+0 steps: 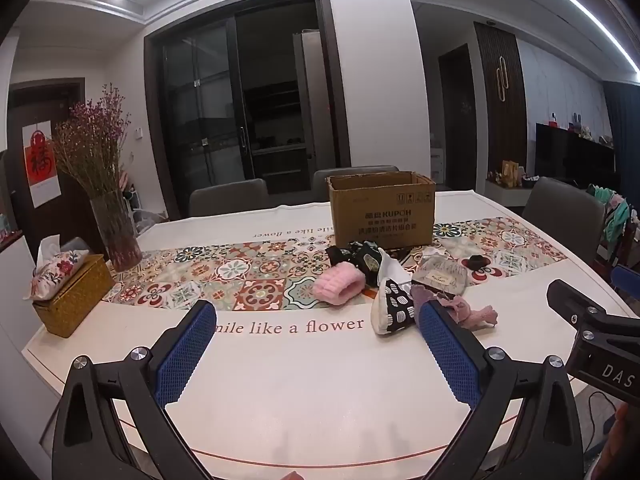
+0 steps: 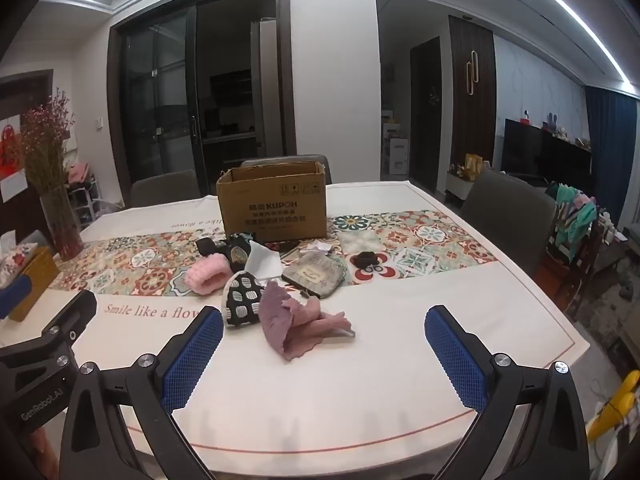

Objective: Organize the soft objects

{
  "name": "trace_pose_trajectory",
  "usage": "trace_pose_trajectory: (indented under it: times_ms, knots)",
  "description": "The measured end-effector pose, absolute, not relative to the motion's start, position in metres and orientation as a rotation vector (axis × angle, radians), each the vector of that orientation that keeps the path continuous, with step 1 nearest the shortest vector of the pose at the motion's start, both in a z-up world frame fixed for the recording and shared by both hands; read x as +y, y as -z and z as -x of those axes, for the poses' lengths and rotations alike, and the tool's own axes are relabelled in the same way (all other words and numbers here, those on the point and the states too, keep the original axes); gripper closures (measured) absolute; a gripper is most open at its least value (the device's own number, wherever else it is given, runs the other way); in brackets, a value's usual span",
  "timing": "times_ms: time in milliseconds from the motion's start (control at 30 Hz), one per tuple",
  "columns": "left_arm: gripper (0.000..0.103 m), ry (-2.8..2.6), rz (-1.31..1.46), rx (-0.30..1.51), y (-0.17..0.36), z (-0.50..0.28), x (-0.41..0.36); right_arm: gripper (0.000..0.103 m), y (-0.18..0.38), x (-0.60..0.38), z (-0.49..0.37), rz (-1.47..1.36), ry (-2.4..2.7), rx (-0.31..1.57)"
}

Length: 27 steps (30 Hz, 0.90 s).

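Observation:
A pile of soft things lies in the middle of the table before an open cardboard box (image 1: 382, 208) (image 2: 272, 210): a pink fluffy band (image 1: 338, 288) (image 2: 206, 276), a black-and-white patterned pouch (image 1: 394, 308) (image 2: 242, 298), a crumpled mauve cloth (image 1: 468, 310) (image 2: 296, 324), a grey-green pouch (image 1: 442, 278) (image 2: 314, 278), a white cloth (image 2: 264, 264), dark items (image 1: 360, 258) and a small black piece (image 2: 364, 259). My left gripper (image 1: 316, 320) is open and empty, short of the pile. My right gripper (image 2: 324, 326) is open, with the mauve cloth lying between its fingertips' line of sight.
The table (image 1: 280, 380) carries a white cloth with a patterned runner. A glass vase of dried flowers (image 1: 114, 228) and a woven tissue box (image 1: 68, 292) stand at the left. Grey chairs (image 2: 508, 216) surround the table. The other gripper's body (image 1: 592, 340) is at my right.

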State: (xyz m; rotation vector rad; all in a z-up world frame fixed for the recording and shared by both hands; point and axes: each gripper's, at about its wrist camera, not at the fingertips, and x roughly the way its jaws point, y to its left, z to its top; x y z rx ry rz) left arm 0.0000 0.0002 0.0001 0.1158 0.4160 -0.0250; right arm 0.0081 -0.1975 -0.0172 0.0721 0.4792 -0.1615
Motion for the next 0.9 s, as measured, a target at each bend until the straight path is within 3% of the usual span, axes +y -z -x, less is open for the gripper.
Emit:
trace_pose_trajectory:
  times_ms: [900]
  knots:
    - [0.000, 0.027, -0.098, 0.383, -0.0020, 0.0072, 0.0030, 0.001, 0.0136, -0.1968, -0.0064, -0.065, 0.162, 0.473]
